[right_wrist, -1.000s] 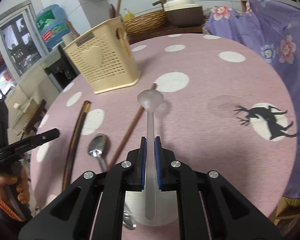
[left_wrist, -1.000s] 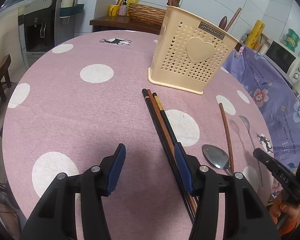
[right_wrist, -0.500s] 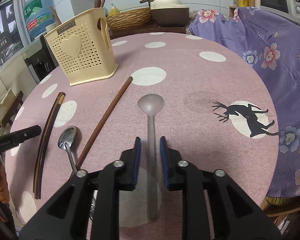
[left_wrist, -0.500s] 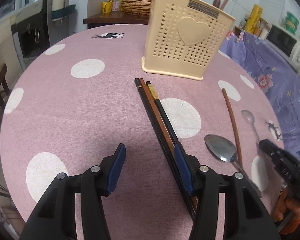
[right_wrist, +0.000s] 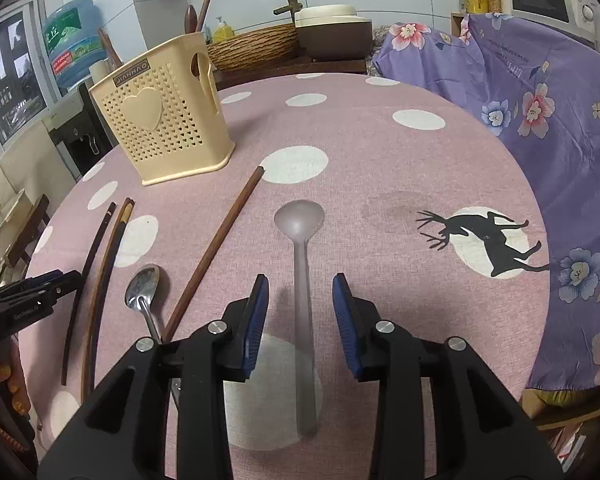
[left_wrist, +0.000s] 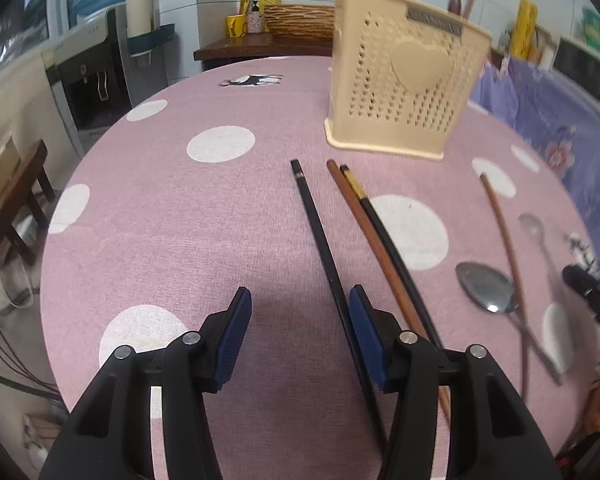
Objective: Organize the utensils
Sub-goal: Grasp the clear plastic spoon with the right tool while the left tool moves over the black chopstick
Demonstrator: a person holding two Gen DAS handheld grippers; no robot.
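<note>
Right gripper (right_wrist: pixel 300 312): blue-padded fingers (right_wrist: pixel 256 316) parted, just been opening, straddling the handle of a translucent grey plastic spoon (right_wrist: pixel 303 280) without touching it; spoon flat on the round pink white-dotted counter (right_wrist: pixel 380 168), bowl pointing away.

Left gripper (left_wrist: pixel 300 330): fingers (left_wrist: pixel 234 334) about half open, holding nothing; right pad just beside a long black chopstick (left_wrist: pixel 320 236) lying on the counter, contact not certain. Beside it a brown wooden chopstick (left_wrist: pixel 364 224) and a black gold-tipped chopstick (left_wrist: pixel 380 220) lying together; further right a shiny metal spoon (left_wrist: pixel 484 288) and a single reddish-brown chopstick (left_wrist: pixel 504 232).

Cream perforated plastic utensil basket with a heart (right_wrist: pixel 164 116) upright near the far edge, label reading "JIANHAO". Purple floral cloth (right_wrist: pixel 540 80) with small print, illegible.
</note>
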